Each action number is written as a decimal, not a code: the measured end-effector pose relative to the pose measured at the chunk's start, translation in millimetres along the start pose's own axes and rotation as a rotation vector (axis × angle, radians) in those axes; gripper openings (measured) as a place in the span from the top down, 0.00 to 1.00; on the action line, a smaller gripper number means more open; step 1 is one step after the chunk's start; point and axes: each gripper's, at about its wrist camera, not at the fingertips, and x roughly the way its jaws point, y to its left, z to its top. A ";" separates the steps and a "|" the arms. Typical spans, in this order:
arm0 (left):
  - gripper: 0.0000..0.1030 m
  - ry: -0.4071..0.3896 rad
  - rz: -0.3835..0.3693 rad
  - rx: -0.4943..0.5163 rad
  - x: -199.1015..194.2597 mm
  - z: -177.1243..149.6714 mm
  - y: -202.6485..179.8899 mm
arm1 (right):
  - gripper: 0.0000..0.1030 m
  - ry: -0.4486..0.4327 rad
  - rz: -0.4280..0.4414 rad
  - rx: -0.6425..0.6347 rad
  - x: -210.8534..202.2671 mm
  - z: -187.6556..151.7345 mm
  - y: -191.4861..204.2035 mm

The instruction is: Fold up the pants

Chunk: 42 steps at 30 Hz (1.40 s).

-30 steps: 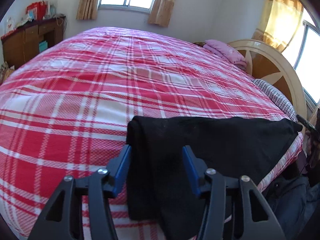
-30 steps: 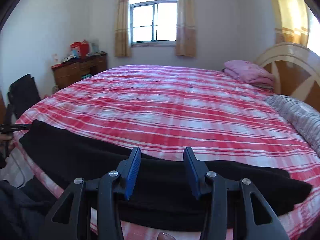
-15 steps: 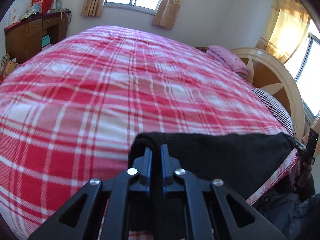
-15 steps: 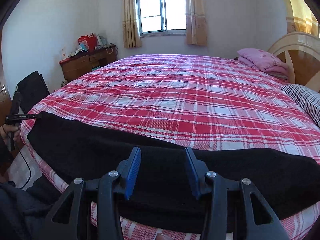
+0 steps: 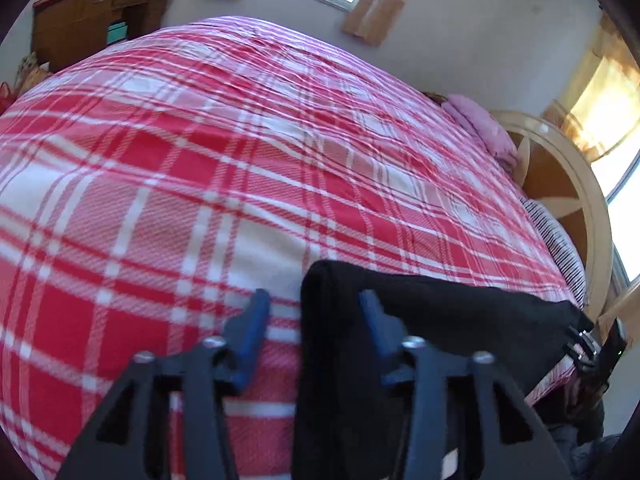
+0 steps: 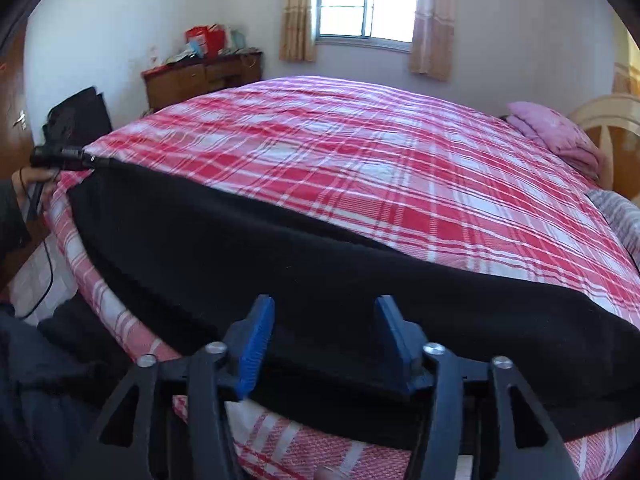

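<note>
Black pants (image 6: 320,256) lie in a long flat band along the near edge of the red plaid bed (image 6: 400,168). In the left wrist view the pants (image 5: 460,320) show one end rising between my fingers. My left gripper (image 5: 314,320) is open, its jaws astride that end's edge. My right gripper (image 6: 324,332) is open, hovering over the middle of the pants near the bed's front edge. The left gripper also shows in the right wrist view (image 6: 68,158) at the pants' far left end.
A pink folded cloth (image 6: 556,136) and a striped pillow (image 6: 618,216) lie near the wooden headboard (image 5: 560,184) on the right. A brown cabinet (image 6: 200,78) stands by the far wall under the window. Dark clothing (image 6: 40,360) hangs off the bed's left front.
My left gripper was shut on the pants' end half a second ago and has opened again, shifting left. My right gripper moved closer over the pants and stays open.
</note>
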 end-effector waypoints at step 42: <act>0.53 -0.022 0.152 0.208 -51.2 -68.7 -36.6 | 0.51 0.084 0.110 -0.357 2.6 -3.2 80.9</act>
